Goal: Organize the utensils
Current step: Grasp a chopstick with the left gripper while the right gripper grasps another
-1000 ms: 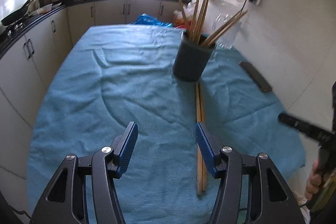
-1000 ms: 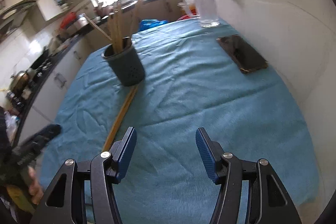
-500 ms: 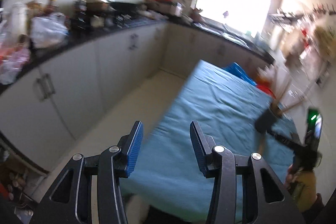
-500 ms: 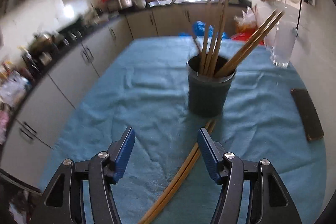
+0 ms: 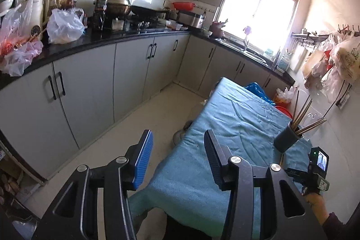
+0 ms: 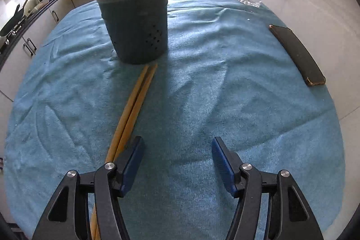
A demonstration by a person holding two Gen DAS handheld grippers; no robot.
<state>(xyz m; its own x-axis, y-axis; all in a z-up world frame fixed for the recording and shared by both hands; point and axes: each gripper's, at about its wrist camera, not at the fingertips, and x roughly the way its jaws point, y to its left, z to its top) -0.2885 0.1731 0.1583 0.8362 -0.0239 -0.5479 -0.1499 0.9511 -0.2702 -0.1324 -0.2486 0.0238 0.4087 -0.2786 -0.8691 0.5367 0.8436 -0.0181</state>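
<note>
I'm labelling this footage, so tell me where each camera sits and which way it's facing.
Left wrist: on the left gripper, off the table's corner, facing the kitchen cabinets and window; its open fingers show, the right gripper and the hand holding it too.
Right wrist: on the right gripper, low over the blue cloth, facing the loose chopsticks; only its open fingers show.
Shared: utensil holder, blue cloth.

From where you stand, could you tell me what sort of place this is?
It looks like a home kitchen. A dark counter over grey cabinets carries a lidded pot, a sink sits under the window, and a blue-covered table holds a chopstick holder.
</note>
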